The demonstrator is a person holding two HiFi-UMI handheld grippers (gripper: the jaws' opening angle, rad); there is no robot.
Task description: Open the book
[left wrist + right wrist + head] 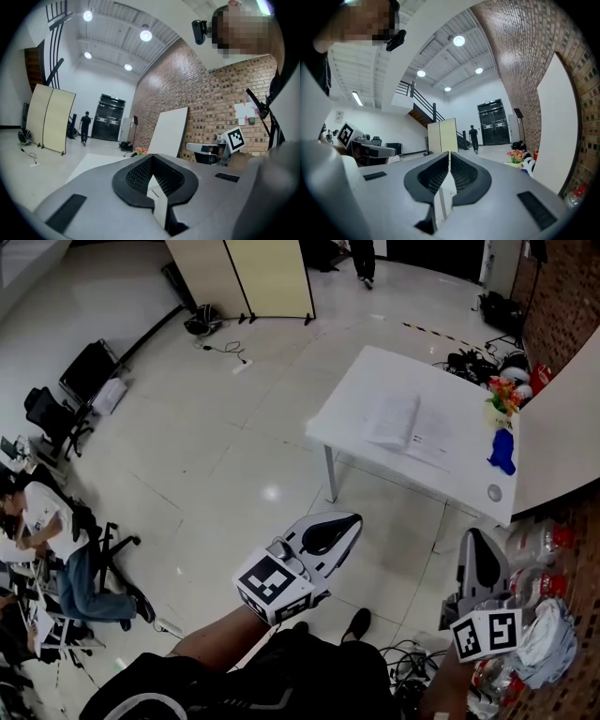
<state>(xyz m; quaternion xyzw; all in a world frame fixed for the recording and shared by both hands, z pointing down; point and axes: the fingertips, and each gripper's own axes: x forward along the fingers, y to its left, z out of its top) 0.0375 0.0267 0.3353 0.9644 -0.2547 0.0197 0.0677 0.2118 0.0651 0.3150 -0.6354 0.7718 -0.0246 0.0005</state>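
The book (410,427) lies flat on a white table (347,409) at the upper right of the head view; pale pages face up, so it looks spread open. Both grippers hang well short of the table, over the floor. My left gripper (354,518) is raised at centre, its jaws together with nothing between them. My right gripper (472,536) is at the lower right, pointing towards the table, jaws closed and empty. The left gripper (152,157) and right gripper (449,153) both look out into the hall in their own views, where the book is not visible.
A blue vase with flowers (503,444) and a small round object (494,492) stand on the table's right end. A white board (562,432) leans on the brick wall. Plastic bottles (539,545) and cables lie at right. Office chairs (52,413), a seated person (56,540), a folding screen (253,277).
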